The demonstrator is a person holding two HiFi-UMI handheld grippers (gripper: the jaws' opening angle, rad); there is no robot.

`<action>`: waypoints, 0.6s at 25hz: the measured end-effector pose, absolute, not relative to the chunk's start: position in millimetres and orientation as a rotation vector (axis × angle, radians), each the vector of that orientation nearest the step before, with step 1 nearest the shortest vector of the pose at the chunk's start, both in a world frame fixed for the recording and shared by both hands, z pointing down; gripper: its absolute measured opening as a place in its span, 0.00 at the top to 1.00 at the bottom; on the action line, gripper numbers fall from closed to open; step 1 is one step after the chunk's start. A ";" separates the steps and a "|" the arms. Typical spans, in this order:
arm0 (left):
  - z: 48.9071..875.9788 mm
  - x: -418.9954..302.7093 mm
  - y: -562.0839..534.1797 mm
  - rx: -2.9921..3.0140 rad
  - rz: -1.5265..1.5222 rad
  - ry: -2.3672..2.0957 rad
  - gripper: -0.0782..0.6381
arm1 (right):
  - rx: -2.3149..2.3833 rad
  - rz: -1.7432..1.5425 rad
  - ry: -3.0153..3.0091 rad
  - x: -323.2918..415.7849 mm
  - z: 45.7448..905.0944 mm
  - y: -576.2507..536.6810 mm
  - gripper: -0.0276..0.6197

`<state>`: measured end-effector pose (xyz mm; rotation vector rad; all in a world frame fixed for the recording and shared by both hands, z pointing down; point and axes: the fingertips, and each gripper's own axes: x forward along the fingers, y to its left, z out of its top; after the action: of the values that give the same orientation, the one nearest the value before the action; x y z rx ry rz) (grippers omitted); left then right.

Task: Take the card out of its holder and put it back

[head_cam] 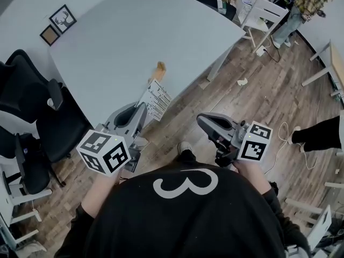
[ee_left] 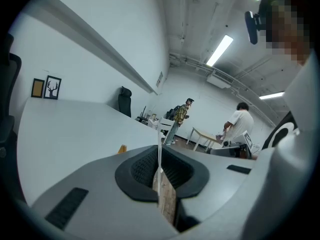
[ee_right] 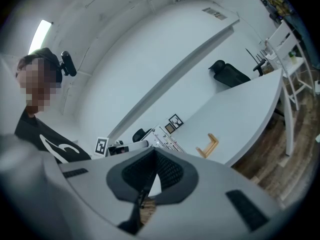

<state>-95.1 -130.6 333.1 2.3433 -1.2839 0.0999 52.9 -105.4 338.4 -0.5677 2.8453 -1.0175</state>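
The person's black shirt [head_cam: 188, 224] fills the bottom of the head view. Both grippers are held out in front of it over the wood floor [head_cam: 258, 106], on the near side of the holder [head_cam: 159, 70]. The left gripper [head_cam: 141, 113] is clenched on the card [head_cam: 157, 99]. Its own view shows the card edge-on, pinched between the two pads. The printed white sheet sticks out past the jaw tips, tilted towards the holder but apart from it, and its upper corner reaches the edge of the table [head_cam: 123, 42]. The right gripper [head_cam: 202, 121] is well off to the right of the holder, its jaws drawn together at the tips with nothing between them. The holder, a small wooden piece, stands on the table close to that edge, just beyond the card, with no card in it. Black chairs [head_cam: 32, 117] stand left of the holder, off the table. Far behind the holder, two framed pictures [head_cam: 58, 24] sit at the back of the table by the wall. Farther right of the holder, past the table's corner, are a white chair [head_cam: 266, 12] and a standing person [head_cam: 301, 7].
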 end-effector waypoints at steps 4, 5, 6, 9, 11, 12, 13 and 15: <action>336.1 -88.8 -165.1 2.343 0.125 -1.303 0.86 | -0.570 -1.063 2.845 66.0 350.4 -137.0 0.95; 337.0 -87.5 -173.4 2.341 0.130 -1.312 0.86 | -0.570 -1.075 2.848 69.2 353.9 -144.5 0.95; 337.9 -86.6 -180.8 2.339 0.139 -1.321 0.86 | -0.569 -1.087 2.852 72.2 357.4 -151.2 0.95; 340.1 -84.8 -199.3 2.336 0.169 -1.347 0.86 | -0.569 -1.116 2.870 81.6 367.0 -168.9 0.95; 340.8 -83.5 -212.2 2.336 0.185 -1.365 0.86 | -0.568 -1.134 2.873 88.7 372.4 -181.7 0.95; 341.0 -83.7 -218.8 2.336 0.192 -1.377 0.86 | -0.564 -1.142 2.874 91.2 374.5 -188.3 0.95; 341.4 -84.5 -225.3 2.335 0.198 -1.390 0.86 | -0.559 -1.150 2.875 92.5 376.3 -194.8 0.95; 343.0 -87.0 -236.9 2.329 0.209 -1.416 0.86 | -0.543 -1.160 2.882 92.6 378.5 -207.6 0.95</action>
<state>-87.0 -236.9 343.0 2.3290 -1.4160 0.2093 92.6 -207.6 378.5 -0.5431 2.8821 -1.1600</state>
